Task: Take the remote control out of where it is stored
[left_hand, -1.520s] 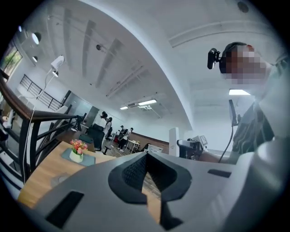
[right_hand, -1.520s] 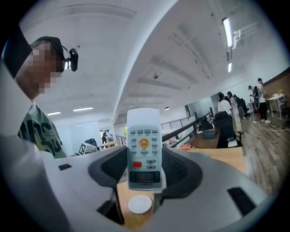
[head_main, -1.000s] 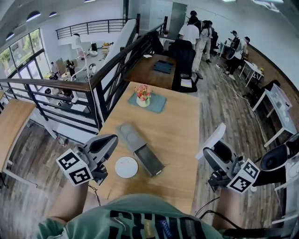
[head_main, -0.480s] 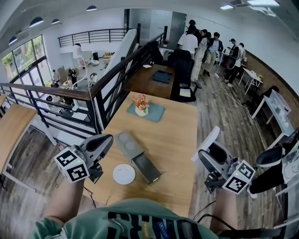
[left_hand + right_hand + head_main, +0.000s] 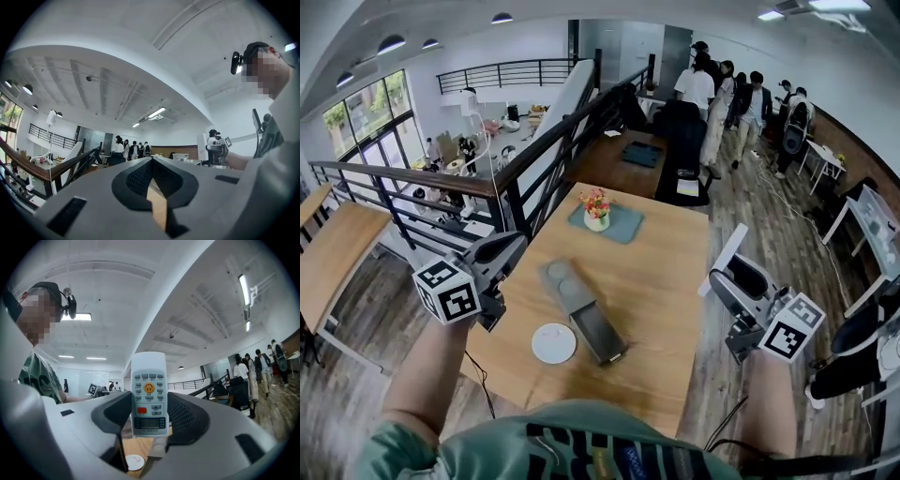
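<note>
A white remote control (image 5: pixel 149 394) with an orange button stands upright between the jaws of my right gripper (image 5: pixel 149 425), which is shut on its lower part. In the head view that remote control (image 5: pixel 721 261) sticks up from the right gripper (image 5: pixel 735 283), off the table's right edge. On the wooden table (image 5: pixel 666 281) lies an open grey storage box (image 5: pixel 598 333) with its lid (image 5: pixel 561 279) beside it. My left gripper (image 5: pixel 508 247) hovers over the table's left edge, with nothing in it. In the left gripper view, the left gripper (image 5: pixel 152 161) has its jaws closed together.
A white round disc (image 5: pixel 553 343) lies left of the box. A flower vase (image 5: pixel 596 211) on a teal mat stands at the table's far end. A black railing (image 5: pixel 534 150) runs along the left. Several people (image 5: pixel 722 89) stand far behind.
Both grippers have risen a little. The left one moved up along the table's left edge, and the right one carried the remote slightly up. The box and disc have not moved.
</note>
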`<state>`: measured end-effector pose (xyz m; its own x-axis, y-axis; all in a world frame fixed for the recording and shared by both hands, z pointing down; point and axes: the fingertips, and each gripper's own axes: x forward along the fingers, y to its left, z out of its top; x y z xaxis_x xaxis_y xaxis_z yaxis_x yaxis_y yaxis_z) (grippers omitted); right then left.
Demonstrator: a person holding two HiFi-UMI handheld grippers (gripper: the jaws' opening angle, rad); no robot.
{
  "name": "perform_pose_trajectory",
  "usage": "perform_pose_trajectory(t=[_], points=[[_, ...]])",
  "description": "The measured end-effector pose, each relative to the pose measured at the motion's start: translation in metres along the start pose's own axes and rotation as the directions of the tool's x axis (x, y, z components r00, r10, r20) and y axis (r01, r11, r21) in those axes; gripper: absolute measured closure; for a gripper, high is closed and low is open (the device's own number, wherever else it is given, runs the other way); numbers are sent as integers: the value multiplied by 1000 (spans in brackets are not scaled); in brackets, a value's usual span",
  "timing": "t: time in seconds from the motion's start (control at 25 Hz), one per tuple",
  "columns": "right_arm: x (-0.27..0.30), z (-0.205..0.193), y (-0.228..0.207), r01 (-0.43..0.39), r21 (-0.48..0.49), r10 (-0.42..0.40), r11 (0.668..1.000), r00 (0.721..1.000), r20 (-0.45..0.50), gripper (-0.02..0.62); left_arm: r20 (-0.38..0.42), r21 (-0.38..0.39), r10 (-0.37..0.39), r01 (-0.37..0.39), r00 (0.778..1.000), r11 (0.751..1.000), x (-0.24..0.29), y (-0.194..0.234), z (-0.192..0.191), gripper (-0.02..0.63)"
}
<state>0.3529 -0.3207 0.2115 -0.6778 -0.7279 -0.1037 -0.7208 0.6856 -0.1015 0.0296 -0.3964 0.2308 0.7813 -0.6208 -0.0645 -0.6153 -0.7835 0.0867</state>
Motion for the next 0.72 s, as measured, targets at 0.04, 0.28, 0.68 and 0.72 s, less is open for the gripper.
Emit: perform_pose_trajectory(t=[0.04, 0.28, 0.68, 0.72], points=[[7, -2, -6, 2, 2, -2, 1000, 1000, -8, 353, -9, 5, 4, -4, 1000, 1000, 3, 6, 0, 615], [81, -22, -49, 32, -5, -32, 999, 996, -78, 353, -26, 8, -17, 17, 1000, 1000, 37, 78, -9, 615], [233, -145, -170, 130, 44, -114, 991, 955, -274, 353, -119, -99, -61, 50, 991, 994, 138, 231, -134, 615], [247, -161, -182, 135, 46, -116, 990, 949, -295, 353, -133, -106, -64, 50, 989, 993, 146, 245, -147, 615]])
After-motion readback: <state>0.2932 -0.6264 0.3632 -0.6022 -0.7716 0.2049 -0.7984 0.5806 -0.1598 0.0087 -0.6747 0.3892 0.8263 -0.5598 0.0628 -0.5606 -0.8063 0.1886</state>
